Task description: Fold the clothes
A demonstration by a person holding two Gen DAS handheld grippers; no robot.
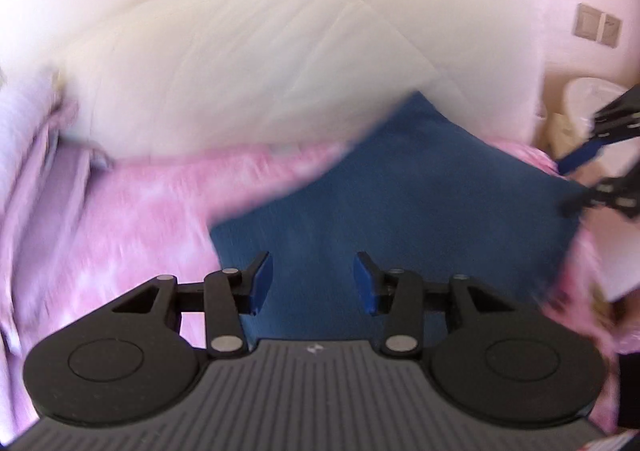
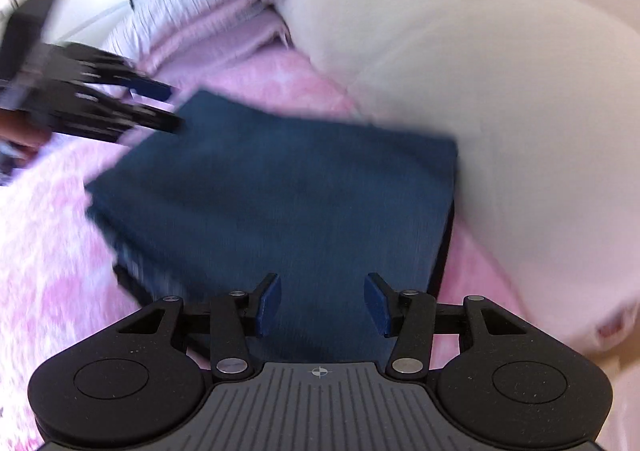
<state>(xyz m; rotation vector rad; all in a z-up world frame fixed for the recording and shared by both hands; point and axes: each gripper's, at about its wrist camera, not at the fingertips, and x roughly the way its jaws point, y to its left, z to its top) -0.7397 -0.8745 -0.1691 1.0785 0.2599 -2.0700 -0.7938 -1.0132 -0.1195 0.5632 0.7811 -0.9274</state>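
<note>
left gripper (image 1: 313,281): jaws apart, empty | right gripper (image 2: 322,303): jaws apart, empty | folded blue garment (image 2: 280,187): centre frame, just ahead of both (nearer arm unclear; blurred)

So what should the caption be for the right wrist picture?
Open right gripper above a folded blue cloth on a pink blanket, left gripper nearby.

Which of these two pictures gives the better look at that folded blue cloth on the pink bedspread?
The right wrist view: the folded blue cloth shows nearly whole there, with its stacked edge at the left, though blurred. The left wrist view shows it too, blurred, its near edge hidden by the left gripper.
</note>
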